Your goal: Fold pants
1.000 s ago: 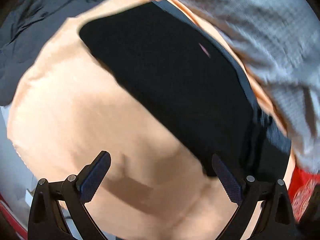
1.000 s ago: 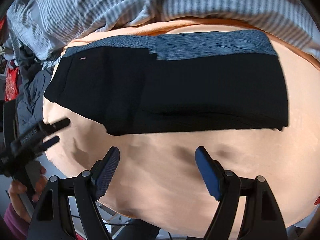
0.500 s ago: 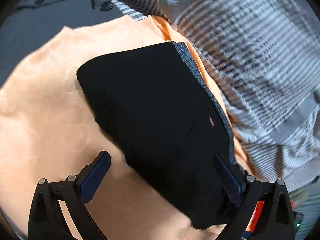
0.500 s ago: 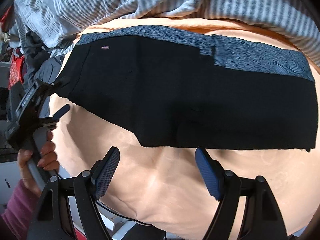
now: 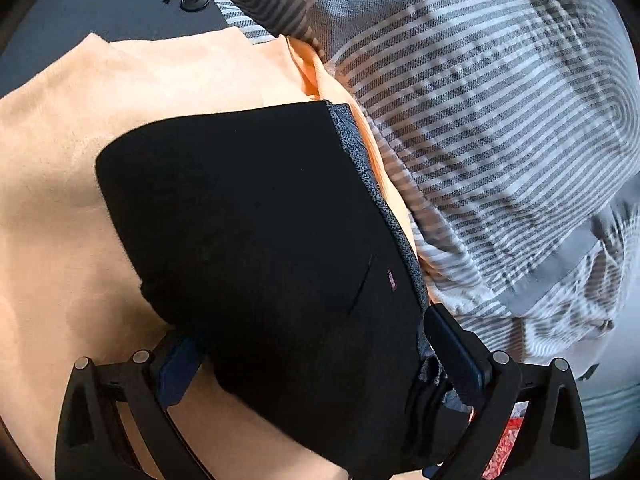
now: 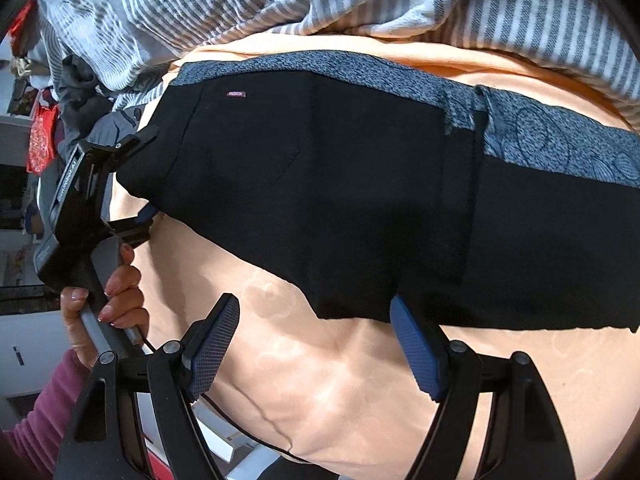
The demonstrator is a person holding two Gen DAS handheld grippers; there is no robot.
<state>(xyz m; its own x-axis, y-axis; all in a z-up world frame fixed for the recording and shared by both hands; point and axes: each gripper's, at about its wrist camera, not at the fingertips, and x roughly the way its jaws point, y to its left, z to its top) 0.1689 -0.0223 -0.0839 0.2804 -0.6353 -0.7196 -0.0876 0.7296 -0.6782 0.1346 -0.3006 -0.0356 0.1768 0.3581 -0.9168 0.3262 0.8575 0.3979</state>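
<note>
Black pants [image 6: 340, 200] lie flat on a peach blanket [image 6: 340, 380]. The left gripper [image 5: 320, 364] straddles their waist end, jaws apart, not clamping. The right gripper [image 6: 316, 344] hovers wide open by the near edge.

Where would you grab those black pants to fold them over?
Grip the pants at the waistband end, where the left gripper already straddles it, coming in from that open end. They lie flat and lengthwise-folded on the peach cloth, so the ends are free.

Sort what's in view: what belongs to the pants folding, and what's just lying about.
Job:
black pants
left gripper, jaws open, straddling the pants' end
right gripper, open
peach cloth underneath

Lying about:
striped fabric
dark buttoned garment
</note>
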